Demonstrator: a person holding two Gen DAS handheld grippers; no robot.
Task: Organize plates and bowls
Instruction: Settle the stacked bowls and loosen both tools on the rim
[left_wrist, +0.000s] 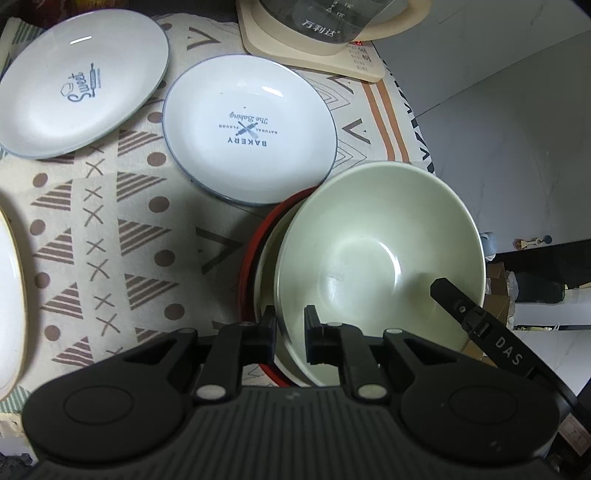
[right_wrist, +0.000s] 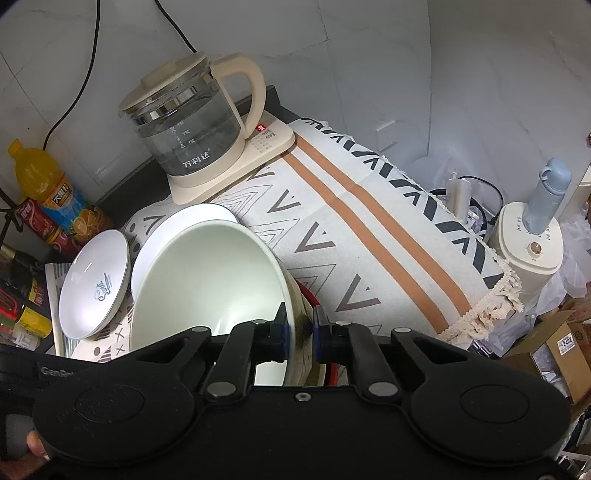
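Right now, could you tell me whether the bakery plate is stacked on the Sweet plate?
No, the bakery plate lies beside the Sweet plate, apart.

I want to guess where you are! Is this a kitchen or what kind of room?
Probably a home kitchen or dining corner. A glass electric kettle stands on a patterned tablecloth, beside plates and a green bowl, with drink bottles against the wall.

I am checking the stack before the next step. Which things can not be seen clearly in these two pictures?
- Left wrist view: the red dish under the green bowl shows only a rim arc; the bowl hides the rest.
- Left wrist view: a white plate is cut off by the left edge.
- Right wrist view: the Bakery plate is mostly behind the bowl.
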